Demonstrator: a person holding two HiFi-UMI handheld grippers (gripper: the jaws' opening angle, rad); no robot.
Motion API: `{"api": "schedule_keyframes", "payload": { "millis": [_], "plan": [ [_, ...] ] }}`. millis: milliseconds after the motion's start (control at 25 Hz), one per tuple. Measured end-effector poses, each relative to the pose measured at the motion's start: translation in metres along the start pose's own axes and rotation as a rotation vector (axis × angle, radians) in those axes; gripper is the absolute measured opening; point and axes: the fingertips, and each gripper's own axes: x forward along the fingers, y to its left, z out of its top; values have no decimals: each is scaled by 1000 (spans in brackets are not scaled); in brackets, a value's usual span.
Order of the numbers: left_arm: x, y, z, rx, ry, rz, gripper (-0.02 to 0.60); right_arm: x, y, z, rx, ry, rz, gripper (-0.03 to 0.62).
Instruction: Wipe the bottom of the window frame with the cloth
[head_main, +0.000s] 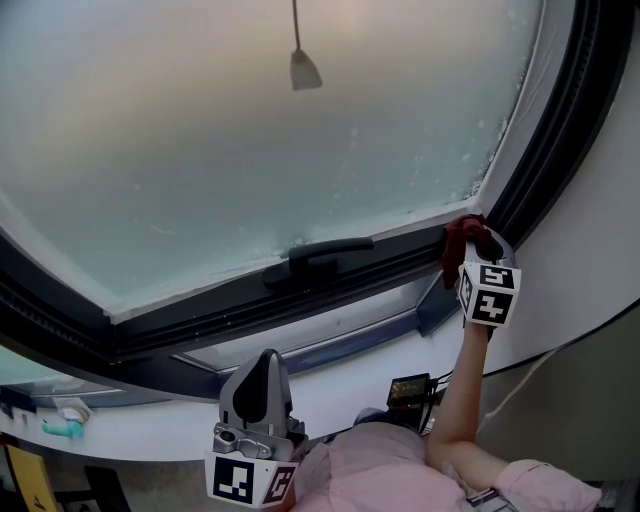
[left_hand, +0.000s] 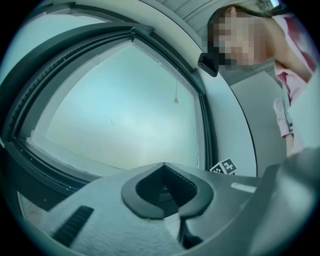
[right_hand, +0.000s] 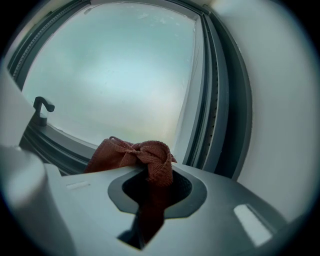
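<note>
Right gripper view shows the right gripper (right_hand: 150, 175) clamped on the bunched red cloth (right_hand: 132, 152), which sits at the bottom right corner of the window frame (head_main: 350, 278), probably touching it. Press it flat and drag steadily left, lifting over the handle (head_main: 325, 252). The left gripper (head_main: 262, 365) is closed and empty.

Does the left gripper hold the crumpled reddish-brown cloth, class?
No, the crumpled reddish-brown cloth is pinched in the right gripper, while the left gripper has its jaws shut on nothing.

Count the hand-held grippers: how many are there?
2. The left hand-held gripper is low by the person, shut and empty; the right hand-held gripper holds the red cloth at the window frame, bottom corner.
</note>
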Motion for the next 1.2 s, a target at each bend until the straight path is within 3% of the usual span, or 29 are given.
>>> {"api": "schedule_keyframes", "payload": {
  "millis": [600, 840, 1000, 1200],
  "plan": [
    [-9, 1, 7, 8, -21, 36, -3, 9, -28, -5, 9, -4, -50, 58],
    [-18, -5, 16, 14, -58, 41, -3, 6, -27, -1, -71, -32, -79, 63],
    [-22, -11, 19, 21, -62, 41, -3, -21, -21, 24, 73, -205, -39, 64],
    [-26, -16, 23, 29, -63, 45, -3, -76, 59, 83, 84, -442, 198, 63]
  ]
}}
